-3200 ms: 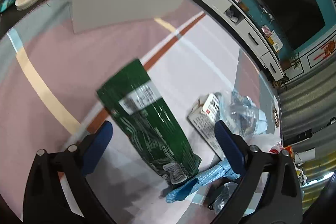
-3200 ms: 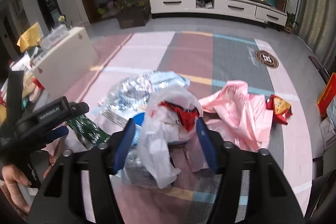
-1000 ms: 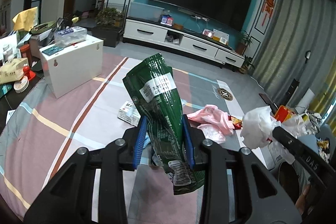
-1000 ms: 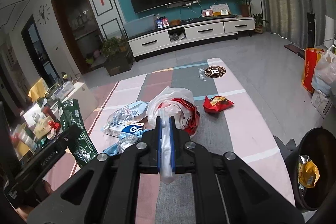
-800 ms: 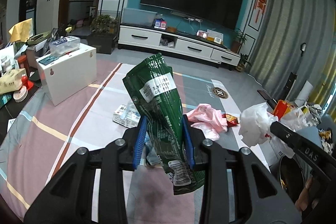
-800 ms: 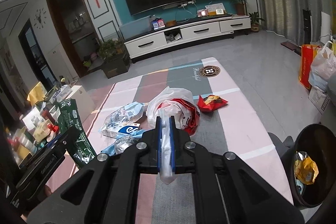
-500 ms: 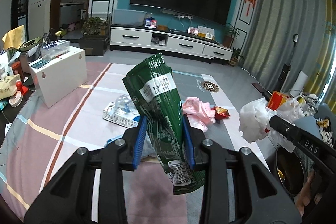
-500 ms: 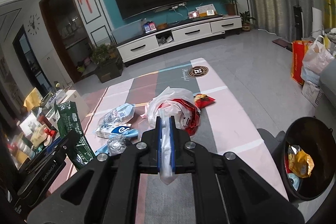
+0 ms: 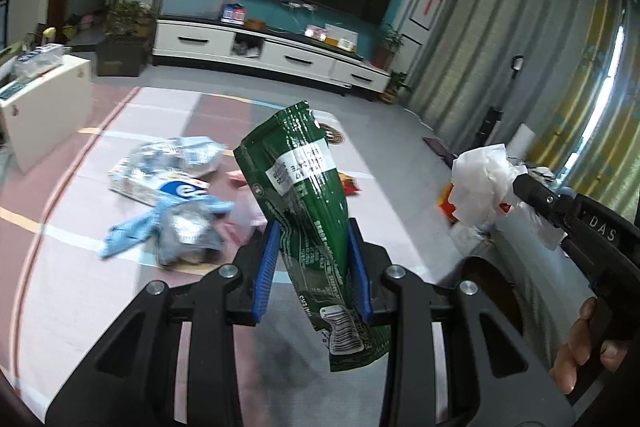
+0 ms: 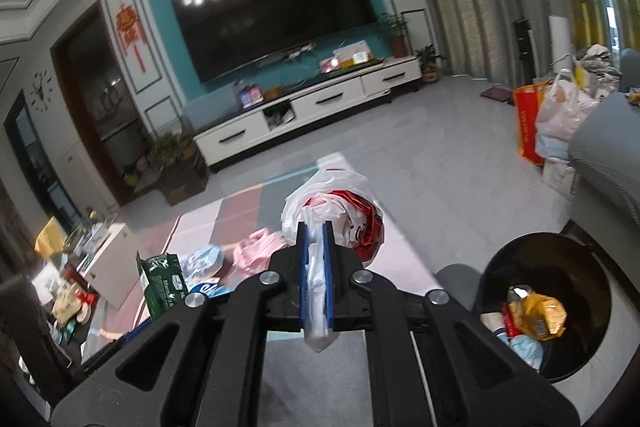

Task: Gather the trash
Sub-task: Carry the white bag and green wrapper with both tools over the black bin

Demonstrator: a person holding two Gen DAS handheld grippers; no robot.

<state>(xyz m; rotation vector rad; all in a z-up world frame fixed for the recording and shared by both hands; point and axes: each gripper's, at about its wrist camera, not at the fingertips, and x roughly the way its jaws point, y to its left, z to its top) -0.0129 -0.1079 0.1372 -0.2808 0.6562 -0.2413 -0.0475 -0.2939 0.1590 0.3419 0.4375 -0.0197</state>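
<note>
My left gripper (image 9: 314, 229) is shut on a green foil bag (image 9: 308, 211) and holds it upright above the rug. My right gripper (image 10: 315, 231) is shut on a white and red plastic bag (image 10: 340, 207), held in the air; it also shows in the left wrist view (image 9: 484, 179). The green bag shows in the right wrist view (image 10: 162, 281) at the lower left. A black trash bin (image 10: 576, 255) with wrappers inside stands at the lower right, below and right of the right gripper. More trash lies on the rug: a blue and white pack (image 9: 160, 183) and crumpled blue wrappers (image 9: 176, 223).
A pink bag (image 10: 258, 251) lies on the striped rug (image 9: 60, 211). A white cabinet (image 9: 44, 107) stands at the left, a TV stand (image 10: 308, 111) at the far wall, a grey sofa (image 10: 604, 163) and full bags (image 10: 556, 119) at the right.
Both grippers have risen and swung right with their loads. The bin has come closer in the right wrist view. The floor trash has slid left in the left wrist view.
</note>
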